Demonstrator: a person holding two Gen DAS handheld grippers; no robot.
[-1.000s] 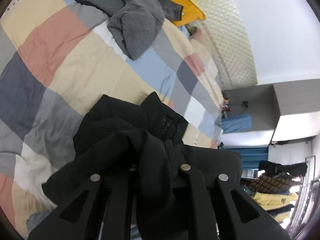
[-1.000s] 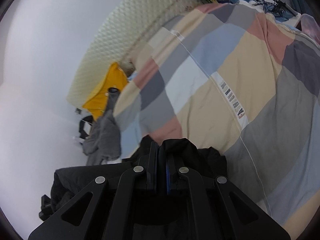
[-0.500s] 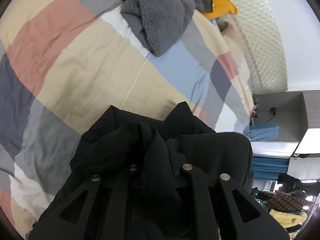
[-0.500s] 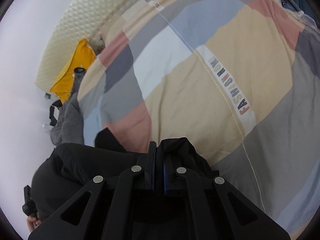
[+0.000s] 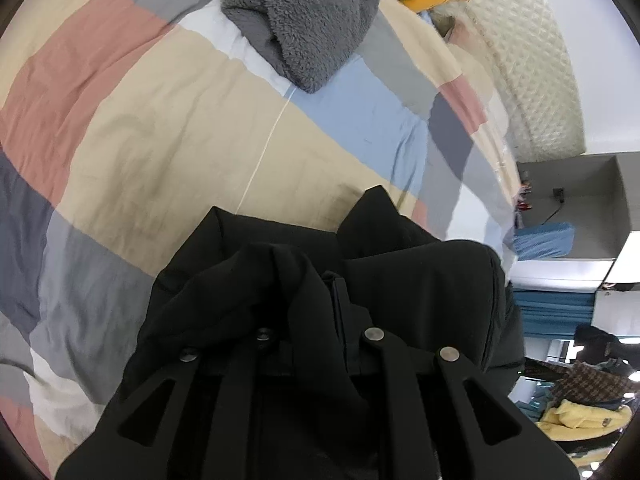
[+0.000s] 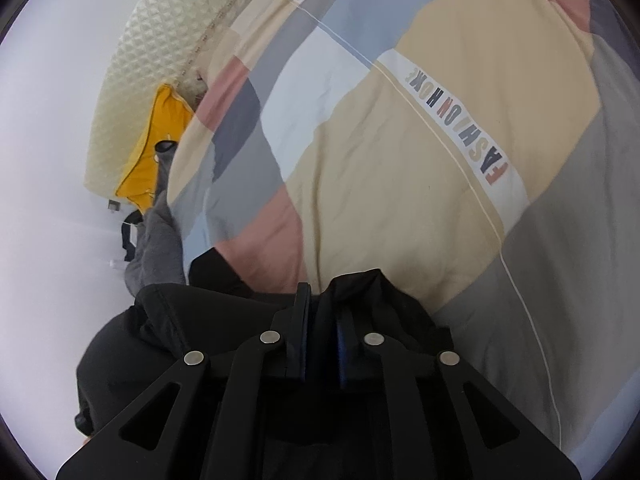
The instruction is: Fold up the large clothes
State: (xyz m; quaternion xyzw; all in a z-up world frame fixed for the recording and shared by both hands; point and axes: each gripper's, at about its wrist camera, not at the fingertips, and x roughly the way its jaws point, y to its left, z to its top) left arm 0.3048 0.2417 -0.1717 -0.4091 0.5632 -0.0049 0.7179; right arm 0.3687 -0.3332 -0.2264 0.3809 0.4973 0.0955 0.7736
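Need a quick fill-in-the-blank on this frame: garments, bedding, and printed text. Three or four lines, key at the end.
1. The garment bunched over the left gripper is coloured ____.
2. The fleece garment lying further up the patchwork duvet is coloured ____.
3. The printed strip on the duvet reads FASHION ____.
4. The garment against the quilted headboard is coloured ____.

Missing words: black; grey; HOME; yellow

Left gripper (image 5: 316, 300) angled steeply down, fingers buried in black cloth, nearly closed. Right gripper (image 6: 320, 312) tilted down, jaws opening, narrow gap, cloth between.
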